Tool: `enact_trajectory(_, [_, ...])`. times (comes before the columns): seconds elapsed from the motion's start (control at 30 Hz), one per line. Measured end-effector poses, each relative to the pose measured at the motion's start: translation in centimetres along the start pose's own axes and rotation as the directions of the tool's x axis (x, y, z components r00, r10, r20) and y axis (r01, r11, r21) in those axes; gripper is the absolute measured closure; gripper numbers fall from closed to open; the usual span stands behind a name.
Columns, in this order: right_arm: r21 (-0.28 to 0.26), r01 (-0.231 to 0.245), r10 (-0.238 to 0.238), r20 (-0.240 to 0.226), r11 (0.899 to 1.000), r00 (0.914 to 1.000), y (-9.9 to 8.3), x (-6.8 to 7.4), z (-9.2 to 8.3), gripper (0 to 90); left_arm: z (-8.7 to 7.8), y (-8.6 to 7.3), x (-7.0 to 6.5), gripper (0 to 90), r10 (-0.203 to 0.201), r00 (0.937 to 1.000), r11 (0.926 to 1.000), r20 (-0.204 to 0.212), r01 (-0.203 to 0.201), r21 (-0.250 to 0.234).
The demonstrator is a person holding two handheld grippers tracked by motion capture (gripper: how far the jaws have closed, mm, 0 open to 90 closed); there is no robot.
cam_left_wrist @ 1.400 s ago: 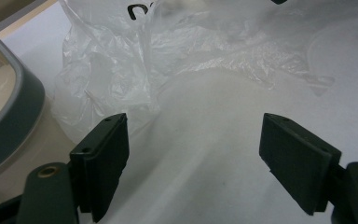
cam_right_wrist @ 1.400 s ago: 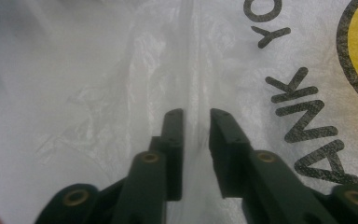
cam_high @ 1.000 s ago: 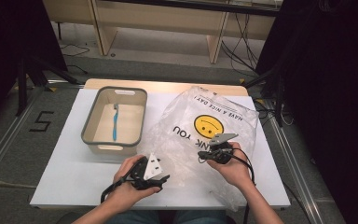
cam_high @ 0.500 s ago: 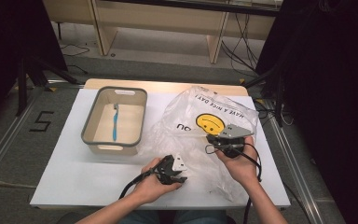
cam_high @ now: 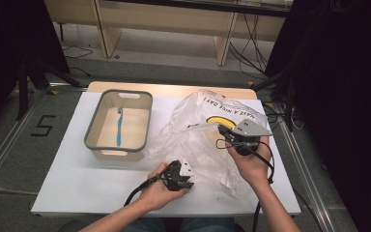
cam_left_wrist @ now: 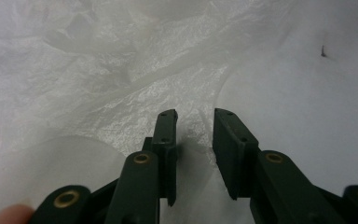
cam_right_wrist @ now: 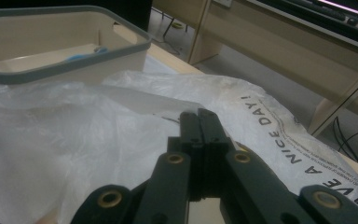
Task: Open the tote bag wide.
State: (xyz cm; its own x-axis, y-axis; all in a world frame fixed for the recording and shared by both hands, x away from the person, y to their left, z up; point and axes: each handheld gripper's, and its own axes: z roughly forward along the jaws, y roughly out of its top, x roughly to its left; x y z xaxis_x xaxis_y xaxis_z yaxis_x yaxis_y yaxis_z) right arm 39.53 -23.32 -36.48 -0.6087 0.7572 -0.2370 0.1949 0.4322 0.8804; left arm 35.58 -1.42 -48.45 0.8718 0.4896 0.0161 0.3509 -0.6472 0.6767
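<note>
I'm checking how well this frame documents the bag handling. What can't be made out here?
- Plastic bag contents: high view, crinkled translucent film hides them.
- Film between the right gripper pads: right gripper view, the shut jaws cover it.
- Bag's printed greeting: high view, folds cut it off.
- Toothbrush bristles in the bin: too small.

You see a grey-rimmed beige tub (cam_high: pixel 119 125) on the white table (cam_high: pixel 72 169), a blue toothbrush (cam_high: pixel 120 126) lying inside it.

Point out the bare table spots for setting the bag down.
Free: the table strip left of the left gripper, in front of the bin. Crowded: the right half, under the plastic bag and right gripper.
</note>
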Motion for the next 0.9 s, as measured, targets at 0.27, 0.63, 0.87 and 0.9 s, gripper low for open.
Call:
enact_trajectory(0.27, [-0.045, -0.055, 0.056, 0.018, 0.997, 0.9983, 0.3, -0.7, 0.2, 90.0, 0.0, 0.0, -0.2, 70.7, 0.007, 0.9999, 1.0, -0.011, -0.007, 0.001])
enact_trajectory(0.63, [-0.107, -0.06, 0.064, 0.033, 0.992, 0.9974, 1.2, -0.7, -0.2, 90.0, -0.2, 0.0, -0.3, 69.6, 0.01, 0.9999, 0.9999, -0.011, -0.01, 0.005])
enact_trajectory(0.87, [-0.094, -0.065, 0.068, 0.026, 0.993, 0.9974, 0.9, -0.8, 0.0, 90.0, -1.5, 0.1, -0.6, 62.3, 0.04, 0.9986, 0.9985, -0.034, -0.041, -0.037])
enact_trajectory(0.9, [-0.094, -0.068, 0.07, 0.024, 0.993, 0.9972, 0.9, -0.8, 0.0, 90.0, -1.8, 0.1, -0.6, 59.8, 0.039, 0.9986, 0.9979, -0.036, -0.041, -0.05])
